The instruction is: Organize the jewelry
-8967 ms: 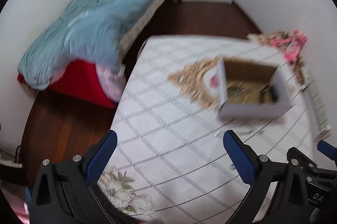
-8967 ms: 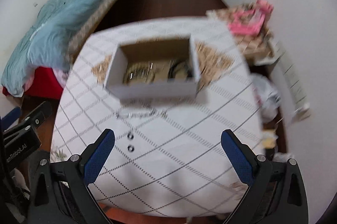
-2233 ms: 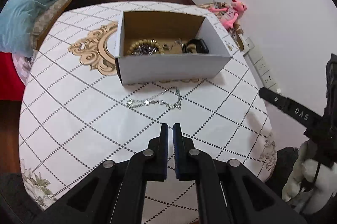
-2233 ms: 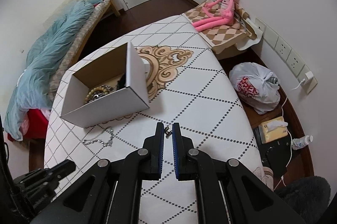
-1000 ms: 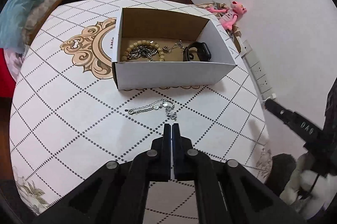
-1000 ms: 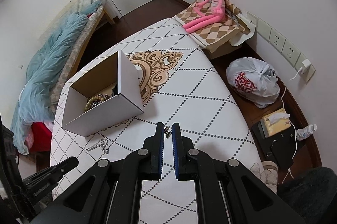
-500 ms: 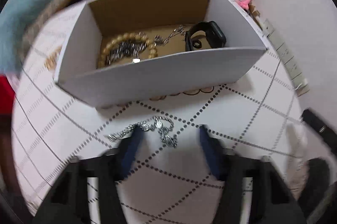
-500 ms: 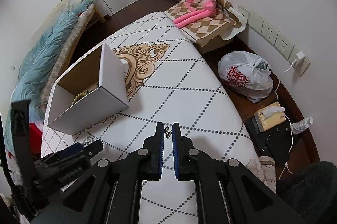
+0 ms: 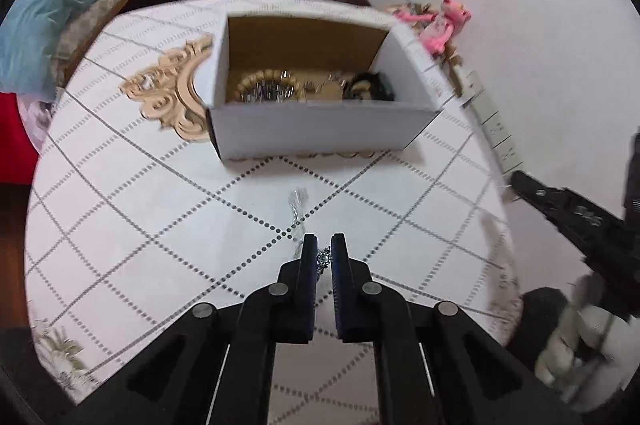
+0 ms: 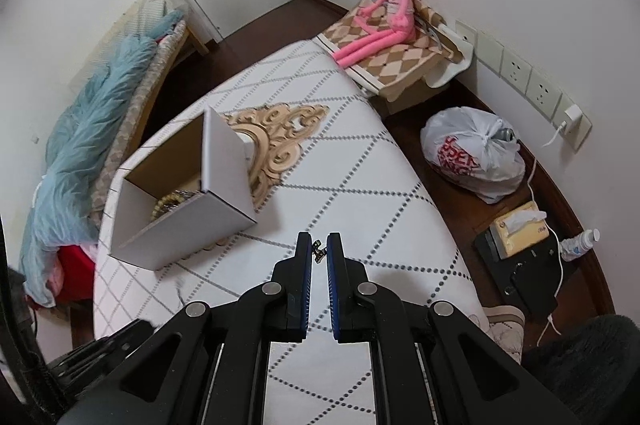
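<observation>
A white cardboard box stands on the round table; inside lie a bead bracelet, a small chain and a black watch. My left gripper is shut on the silver chain necklace, which hangs from its tips over the table in front of the box. My right gripper is shut on a small metal earring, held above the table to the right of the box. The right gripper also shows in the left wrist view.
The table has a white cloth with a dotted diamond pattern and a gold ornament. A bed with a blue blanket is left. A pink plush toy, a plastic bag and a tissue box are right.
My left gripper has closed on the silver necklace and lifted it off the table, pulling back from the box. My right gripper stays shut on the earring, nearly still.
</observation>
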`<state>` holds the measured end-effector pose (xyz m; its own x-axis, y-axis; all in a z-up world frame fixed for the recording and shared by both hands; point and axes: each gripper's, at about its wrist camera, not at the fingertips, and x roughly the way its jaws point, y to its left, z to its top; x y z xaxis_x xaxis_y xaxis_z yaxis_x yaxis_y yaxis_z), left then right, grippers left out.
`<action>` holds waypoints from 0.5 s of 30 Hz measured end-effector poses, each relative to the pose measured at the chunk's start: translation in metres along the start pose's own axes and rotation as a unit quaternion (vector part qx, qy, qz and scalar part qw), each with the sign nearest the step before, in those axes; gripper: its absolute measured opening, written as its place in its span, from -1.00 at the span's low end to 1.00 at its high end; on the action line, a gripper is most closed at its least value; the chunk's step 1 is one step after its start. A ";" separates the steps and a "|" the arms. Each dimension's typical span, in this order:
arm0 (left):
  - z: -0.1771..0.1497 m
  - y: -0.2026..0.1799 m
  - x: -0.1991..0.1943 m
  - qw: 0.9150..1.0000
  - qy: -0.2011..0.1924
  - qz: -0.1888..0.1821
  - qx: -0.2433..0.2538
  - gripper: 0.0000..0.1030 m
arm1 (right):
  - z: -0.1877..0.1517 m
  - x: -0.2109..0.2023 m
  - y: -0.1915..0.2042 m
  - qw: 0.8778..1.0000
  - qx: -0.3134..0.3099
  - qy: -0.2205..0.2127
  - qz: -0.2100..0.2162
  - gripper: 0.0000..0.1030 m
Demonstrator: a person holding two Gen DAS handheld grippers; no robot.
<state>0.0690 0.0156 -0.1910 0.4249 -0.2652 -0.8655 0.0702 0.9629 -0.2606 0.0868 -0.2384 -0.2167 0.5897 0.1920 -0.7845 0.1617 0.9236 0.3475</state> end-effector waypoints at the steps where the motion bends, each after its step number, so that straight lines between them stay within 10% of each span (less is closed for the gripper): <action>1: 0.005 -0.002 -0.009 1.000 -0.008 -0.003 0.004 -0.92 | 0.002 -0.004 0.003 1.000 -0.002 -0.002 0.007 -0.85; 15: 0.122 -0.021 -0.082 0.991 -0.112 -0.062 0.032 -0.92 | 0.069 -0.032 0.091 0.992 -0.093 -0.007 0.084 -0.85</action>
<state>0.1424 0.0235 -0.0626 0.5984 -0.3716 -0.7098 0.1888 0.9264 -0.3258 0.1378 -0.1838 -0.1247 0.6076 0.3452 -0.7153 -0.0884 0.9244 0.3710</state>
